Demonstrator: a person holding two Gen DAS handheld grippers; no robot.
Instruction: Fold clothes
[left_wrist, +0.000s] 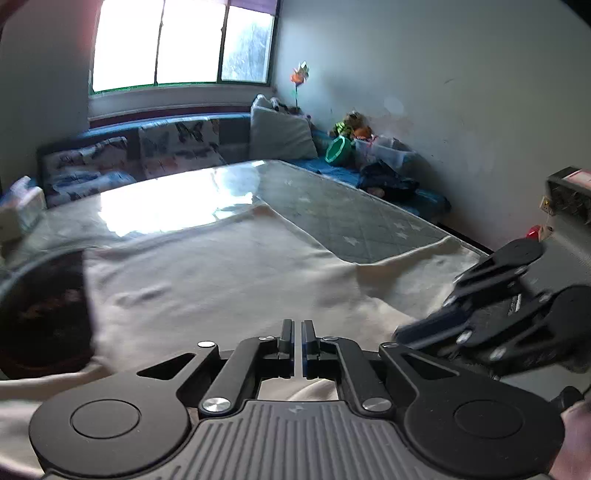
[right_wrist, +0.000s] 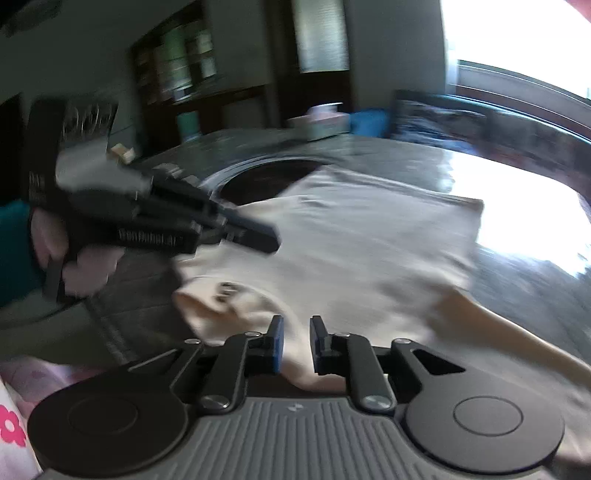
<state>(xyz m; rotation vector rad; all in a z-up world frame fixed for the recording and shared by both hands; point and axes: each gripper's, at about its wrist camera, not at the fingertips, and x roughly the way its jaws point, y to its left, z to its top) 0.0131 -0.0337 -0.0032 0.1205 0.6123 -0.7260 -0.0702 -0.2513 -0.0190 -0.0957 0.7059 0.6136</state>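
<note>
Cream garment (left_wrist: 221, 280) on table (left_wrist: 354, 221), mid-fold. Left tongs (left_wrist: 298, 334) pressed together, empty; right tongs (right_wrist: 296, 334) slightly spread around cloth. Next: regrip an edge.

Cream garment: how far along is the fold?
Early. The cream garment lies mostly spread flat on the table, with no finished fold visible. Left gripper is shut; right gripper has jaws apart over the near edge. Folding remains.
</note>
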